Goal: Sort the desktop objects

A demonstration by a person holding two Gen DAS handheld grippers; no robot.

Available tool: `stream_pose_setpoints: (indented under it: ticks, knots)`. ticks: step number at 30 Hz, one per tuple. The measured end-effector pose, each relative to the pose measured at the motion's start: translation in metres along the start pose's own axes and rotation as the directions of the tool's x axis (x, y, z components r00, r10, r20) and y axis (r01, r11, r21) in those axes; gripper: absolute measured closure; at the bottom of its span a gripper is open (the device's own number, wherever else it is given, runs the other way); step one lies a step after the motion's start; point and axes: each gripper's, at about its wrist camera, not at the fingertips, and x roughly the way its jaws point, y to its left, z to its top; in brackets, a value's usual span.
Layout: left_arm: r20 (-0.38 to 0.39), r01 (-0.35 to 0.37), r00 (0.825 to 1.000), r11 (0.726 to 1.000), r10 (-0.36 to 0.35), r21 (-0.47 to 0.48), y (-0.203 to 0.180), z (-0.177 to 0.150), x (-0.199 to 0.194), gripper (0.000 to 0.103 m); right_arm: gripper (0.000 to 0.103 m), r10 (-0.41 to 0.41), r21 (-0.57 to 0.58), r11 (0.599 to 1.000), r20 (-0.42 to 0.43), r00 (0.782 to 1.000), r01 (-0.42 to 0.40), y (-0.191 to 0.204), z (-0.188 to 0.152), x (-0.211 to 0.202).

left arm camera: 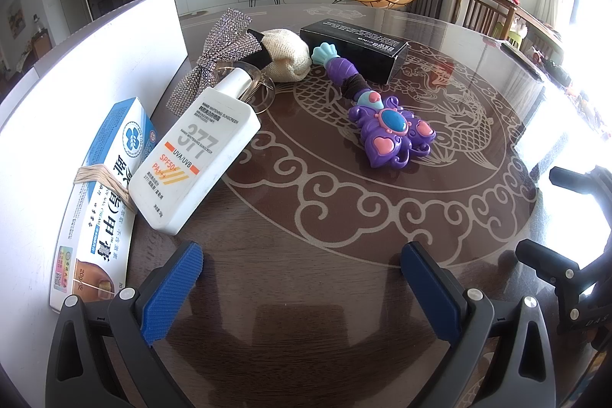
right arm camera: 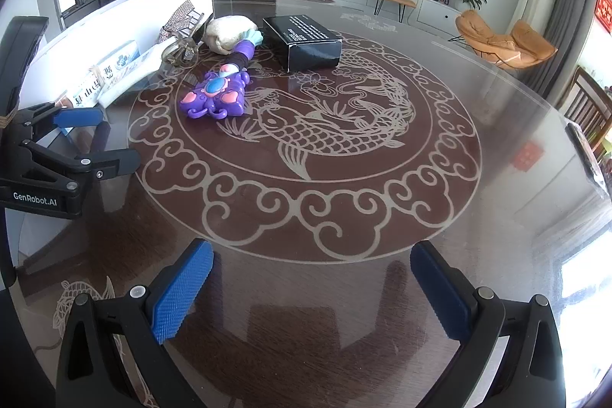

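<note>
A: Left gripper (left arm camera: 302, 287) is hovering low over the tabletop (left arm camera: 344, 224), blue fingers (left arm camera: 172, 287) spread wide, gripping nothing. White sunscreen bottle (left arm camera: 199, 165) is lying just ahead of the left finger, cap pointing away.

B: And beside the bottle?

A: Its left edge is leaning on a blue-and-white ointment box (left arm camera: 103, 194) with a tan band around it; that box is resting against the white tray (left arm camera: 95, 71). Whether the box is sitting inside the tray, cannot tell. Behind the cap a rhinestone bow (left arm camera: 218, 58) and a cream knit pouch (left arm camera: 285, 58) are piling up near a clear hair claw (left arm camera: 264, 90).

B: Middle of the tabletop?

A: Purple toy wand (left arm camera: 386, 134) is lying well ahead of both fingers, black box (left arm camera: 355, 48) beyond it.

B: Right side?

A: Right gripper (right arm camera: 311, 289) is also holding level over bare glass, fingers (right arm camera: 183, 287) wide apart and empty, everything well ahead and to its left. The left gripper is showing at its left edge.
</note>
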Motion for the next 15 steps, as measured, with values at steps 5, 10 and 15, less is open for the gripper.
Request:
stream_pose_setpoints:
  ticks: [5,10,15]
  knots:
    - [0.000,0.000,1.000,1.000,0.000,0.000,-0.0006,-0.0005,-0.0006,0.000,0.000,-0.008,-0.007,1.000,0.004,1.000,0.008,0.0009,-0.0003,-0.0004]
    - [0.000,0.000,1.000,1.000,0.000,0.000,-0.0004,-0.0003,-0.0004,0.000,0.000,-0.004,-0.004,1.000,0.003,1.000,0.004,0.0006,-0.0002,-0.0002]
    - [0.000,0.000,1.000,1.000,0.000,0.000,-0.0001,-0.0002,-0.0002,0.000,0.000,-0.007,-0.007,1.000,0.004,1.000,0.007,0.0006,-0.0002,-0.0003]
